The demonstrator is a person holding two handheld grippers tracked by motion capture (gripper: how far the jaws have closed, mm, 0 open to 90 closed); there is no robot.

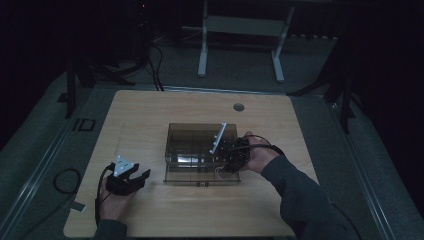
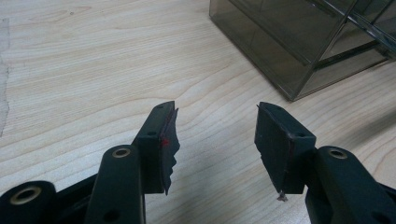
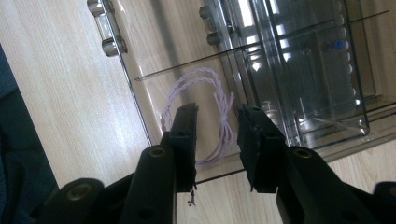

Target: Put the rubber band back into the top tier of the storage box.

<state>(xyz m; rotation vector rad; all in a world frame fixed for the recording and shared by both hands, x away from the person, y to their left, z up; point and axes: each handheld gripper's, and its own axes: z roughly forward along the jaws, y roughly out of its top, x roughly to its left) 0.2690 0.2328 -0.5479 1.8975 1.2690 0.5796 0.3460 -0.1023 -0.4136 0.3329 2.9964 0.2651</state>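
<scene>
High view: wooden table [image 1: 150,115] across the middle of the frame, dark floor around it. Clear smoked plastic organizer box [image 1: 200,152] at frame centre, divided into compartments, with a pale strip-like part [image 1: 218,137] standing tilted at its upper right.

Right gripper [image 1: 234,159]: held in the person's right hand [image 1: 257,155], right of centre, reaching into the lower right part of the box. In the right gripper view its jaws stand parted over a compartment in the lower middle of that frame, with nothing pinched; the pads press on nothing.

Lilac twisted cord loop [image 3: 205,109]: lies on the floor of that compartment, at the centre of the right gripper view, its knotted strand running between the two jaws, the loop partly behind the left jaw. Whether a jaw touches it cannot be told.

Left gripper [image 1: 127,179]: lower left of the high view, held in the person's left hand [image 1: 112,202], resting low over the table, well apart from the box. In the left gripper view its jaws stand spread with bare wood between them, and a corner of the box [image 2: 299,51] sits at the upper right.
</scene>
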